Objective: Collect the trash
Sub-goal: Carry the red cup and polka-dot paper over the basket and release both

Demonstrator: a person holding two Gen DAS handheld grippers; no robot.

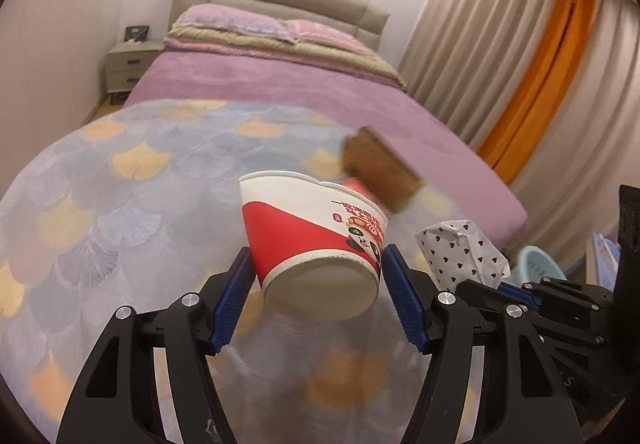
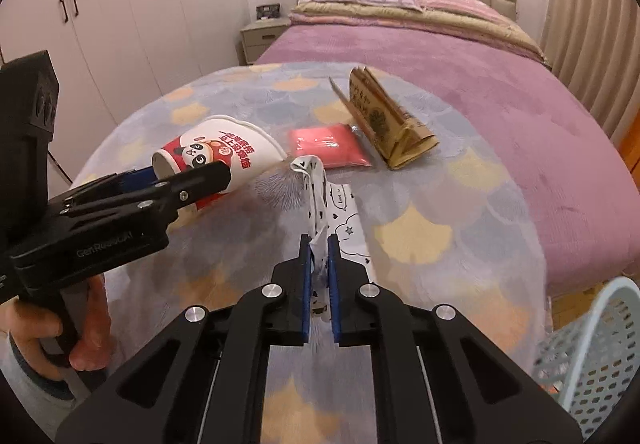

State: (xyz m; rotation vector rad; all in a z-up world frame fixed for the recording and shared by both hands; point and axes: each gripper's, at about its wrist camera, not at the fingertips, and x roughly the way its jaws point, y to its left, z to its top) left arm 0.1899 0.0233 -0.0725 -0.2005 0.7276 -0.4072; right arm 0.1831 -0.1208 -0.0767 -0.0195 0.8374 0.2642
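Observation:
My left gripper point(image 1: 316, 264) is shut on a red and white paper cup point(image 1: 316, 240) with a panda print and holds it on its side above the blanket; it also shows in the right wrist view point(image 2: 216, 152). My right gripper point(image 2: 319, 244) is shut on a white wrapper with black hearts point(image 2: 316, 184), lifted off the blanket; the wrapper also shows in the left wrist view point(image 1: 460, 252). A red packet point(image 2: 328, 146) and a folded brown paper box point(image 2: 388, 120) lie on the blanket beyond.
A patterned blanket point(image 2: 420, 228) covers the foot of a purple bed point(image 2: 480, 84). A light blue perforated basket point(image 2: 600, 356) stands at the lower right, off the bed. Wardrobes point(image 2: 120, 4) and a nightstand point(image 2: 260, 36) are at the left, curtains point(image 1: 520, 64) at the right.

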